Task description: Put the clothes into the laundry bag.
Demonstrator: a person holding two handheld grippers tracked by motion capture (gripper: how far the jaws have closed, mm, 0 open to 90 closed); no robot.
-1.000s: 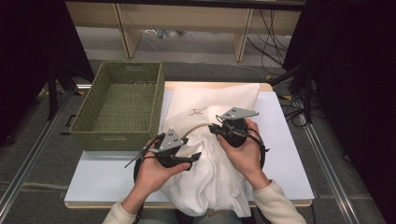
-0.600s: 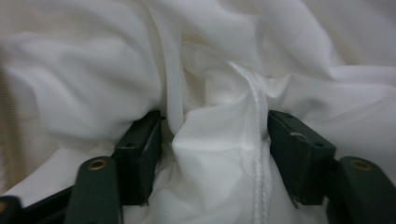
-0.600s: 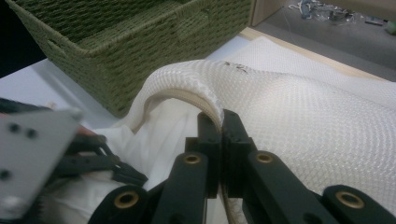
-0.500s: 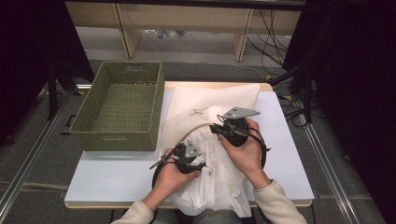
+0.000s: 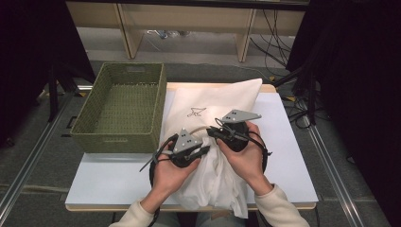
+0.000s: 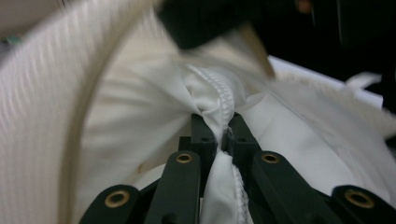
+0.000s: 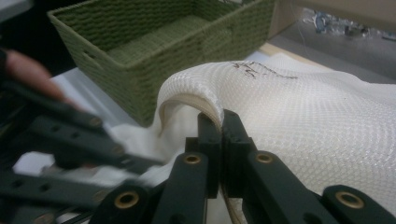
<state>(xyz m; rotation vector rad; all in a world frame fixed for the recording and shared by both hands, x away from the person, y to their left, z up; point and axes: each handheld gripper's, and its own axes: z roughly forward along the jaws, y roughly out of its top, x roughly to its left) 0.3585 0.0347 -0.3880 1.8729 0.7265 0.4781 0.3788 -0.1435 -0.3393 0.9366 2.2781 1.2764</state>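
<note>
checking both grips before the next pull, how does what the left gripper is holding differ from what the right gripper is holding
The left gripper pinches smooth white cloth along a stitched seam, bunched between its jaws. The right gripper pinches the mesh bag at its banded rim, which arches up from the jaws. The cloth looks plain; the bag is honeycomb-textured with a small dark drawing. Both are white, and both sets of jaws are shut on fabric.

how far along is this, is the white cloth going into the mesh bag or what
Cannot tell the direction. In hand: the right tool is shut on the mesh bag rim, the left tool on the white cloth's seam at the opening. Left: much cloth lies outside; the green basket is empty.
</note>
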